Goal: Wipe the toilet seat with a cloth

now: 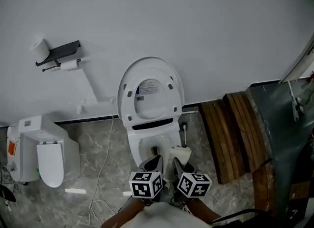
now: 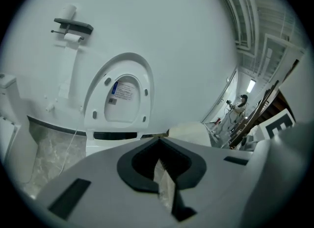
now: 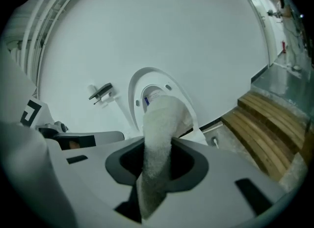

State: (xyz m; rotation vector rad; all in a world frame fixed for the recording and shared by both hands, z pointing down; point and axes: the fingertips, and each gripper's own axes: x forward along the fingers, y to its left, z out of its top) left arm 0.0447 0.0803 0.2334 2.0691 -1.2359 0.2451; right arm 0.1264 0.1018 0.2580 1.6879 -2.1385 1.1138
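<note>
Head camera looks steeply down from above and behind the left gripper point(image 1: 155, 163) and right gripper point(image 1: 179, 164), the toilet bowl point(image 1: 147, 146) just past their tips. Each gripper camera rides close behind its own jaws, facing forward. All three views share the raised toilet lid point(image 1: 150, 92) and the white wall point(image 1: 206, 26).

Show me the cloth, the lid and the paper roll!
cloth point(image 3: 163, 121): right gripper view, on its fluffy upper part.
lid point(image 1: 149, 92): head view, middle of its raised inner face.
paper roll point(image 1: 39, 49): head view, side of the upper roll.
</note>
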